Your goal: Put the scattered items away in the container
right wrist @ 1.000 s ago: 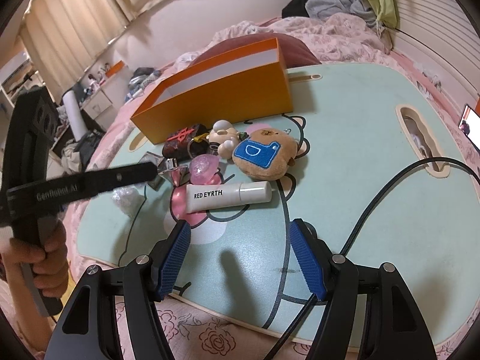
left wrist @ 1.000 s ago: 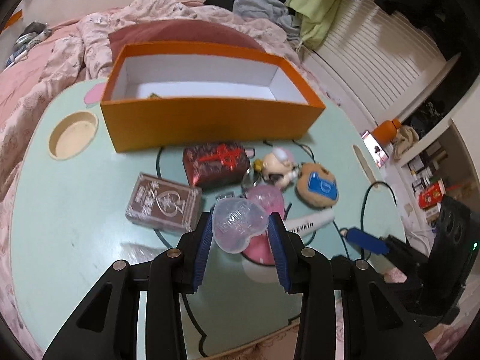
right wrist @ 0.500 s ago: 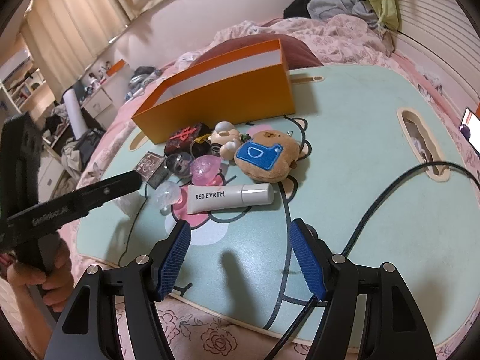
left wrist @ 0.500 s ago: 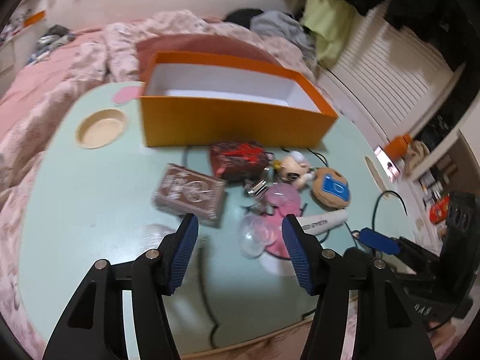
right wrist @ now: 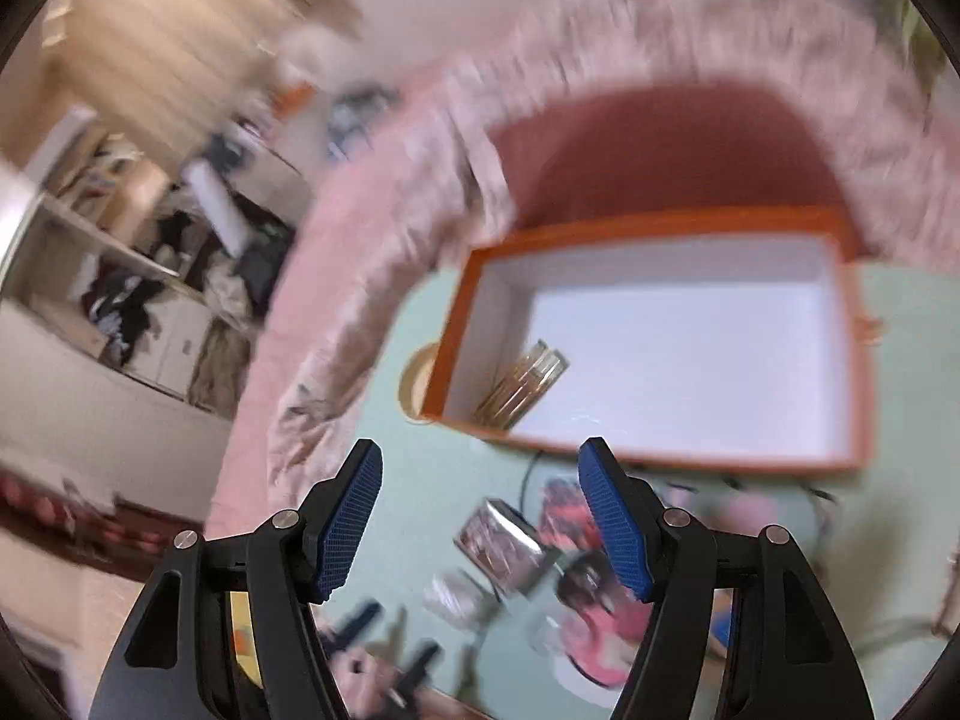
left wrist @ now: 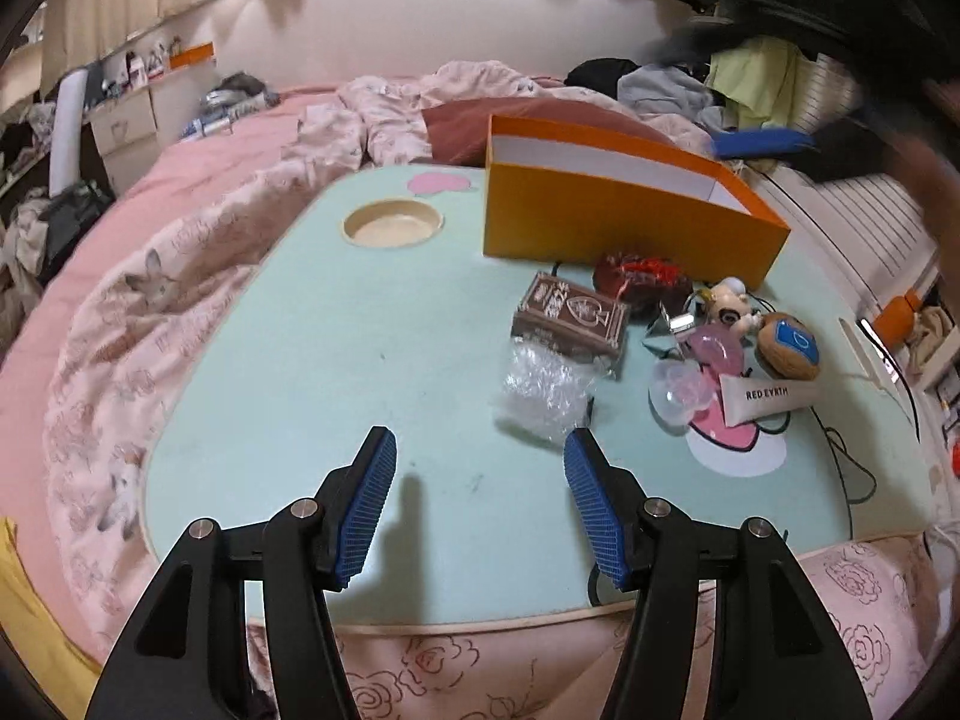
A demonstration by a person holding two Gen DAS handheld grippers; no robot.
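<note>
The orange box (left wrist: 600,228) stands at the back of the green table. In front of it lie a brown card box (left wrist: 570,315), a red pouch (left wrist: 642,279), a clear heart case (left wrist: 681,393), a pink heart (left wrist: 717,348), a white tube (left wrist: 768,396), a plush (left wrist: 789,345) and a small figure (left wrist: 729,300). My left gripper (left wrist: 480,450) is open and empty over bare table, just short of crumpled clear wrap (left wrist: 543,387). My right gripper (right wrist: 480,480) hovers above the box (right wrist: 660,225) with its jaws closing on nothing. A gold item (right wrist: 525,381) lies inside.
A round cup recess (left wrist: 393,228) sits in the table's (left wrist: 300,360) far left. A black cable (left wrist: 852,468) runs along the right side. Pink bedding (left wrist: 150,276) surrounds the table, with clothes piled behind. The right wrist view is motion-blurred.
My left gripper opened, let go of the clear heart case, which now lies by the pink heart, and drew back to the left. My right gripper swung up over the box, its jaws narrower.
</note>
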